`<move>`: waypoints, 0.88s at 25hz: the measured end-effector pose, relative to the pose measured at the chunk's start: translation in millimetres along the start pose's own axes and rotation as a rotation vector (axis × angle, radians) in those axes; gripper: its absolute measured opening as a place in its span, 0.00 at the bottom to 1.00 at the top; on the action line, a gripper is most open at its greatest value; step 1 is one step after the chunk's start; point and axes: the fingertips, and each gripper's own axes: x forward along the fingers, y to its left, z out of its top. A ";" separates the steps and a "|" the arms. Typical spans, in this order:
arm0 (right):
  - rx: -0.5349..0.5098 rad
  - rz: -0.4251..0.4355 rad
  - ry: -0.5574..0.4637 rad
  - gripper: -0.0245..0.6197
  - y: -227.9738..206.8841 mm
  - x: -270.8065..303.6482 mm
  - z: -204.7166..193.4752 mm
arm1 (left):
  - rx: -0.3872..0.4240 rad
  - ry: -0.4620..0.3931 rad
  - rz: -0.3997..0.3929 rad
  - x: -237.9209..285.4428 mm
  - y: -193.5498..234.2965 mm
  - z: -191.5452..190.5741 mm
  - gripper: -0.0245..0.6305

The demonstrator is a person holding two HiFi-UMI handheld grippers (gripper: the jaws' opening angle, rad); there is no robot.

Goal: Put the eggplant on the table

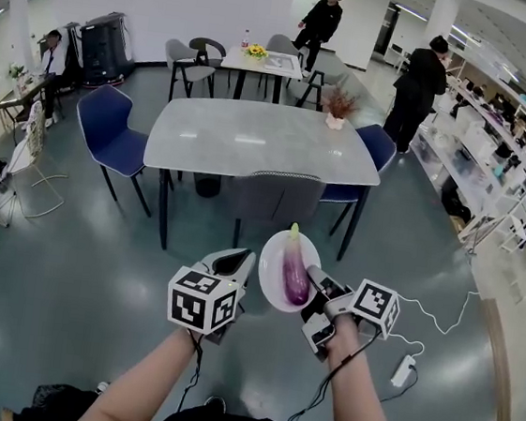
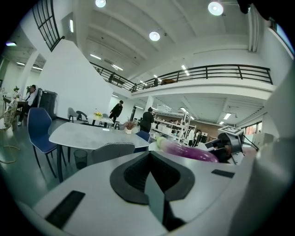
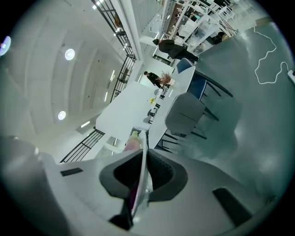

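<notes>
Right tool (image 1: 315,280) clamps the plate (image 1: 270,277) rim, eggplant (image 1: 294,273) lying on it; left tool (image 1: 237,261) closed, empty.

I can read no words, numbers or brand names anywhere. The left marker cube (image 1: 202,299) on my left claw (image 1: 238,263) and the right marker cube (image 1: 377,307) on my right claw (image 1: 316,282) carry only black-and-white square patterns, no letters. Any print on the far shelves (image 1: 477,154) is too small to tell.
</notes>
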 end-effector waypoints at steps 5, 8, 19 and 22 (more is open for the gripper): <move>0.012 0.001 0.008 0.08 8.6 19.3 -14.4 | -0.006 0.013 -0.001 -10.6 27.9 -1.5 0.05; 0.036 -0.006 0.006 0.08 7.1 29.4 -13.4 | -0.023 0.018 0.006 -9.1 40.3 -1.1 0.05; 0.058 0.025 0.092 0.08 -14.5 121.4 14.1 | -0.037 0.016 0.086 45.0 102.4 11.3 0.05; 0.043 0.044 0.119 0.08 -12.5 158.4 38.2 | -0.033 0.012 0.122 70.3 127.9 27.4 0.05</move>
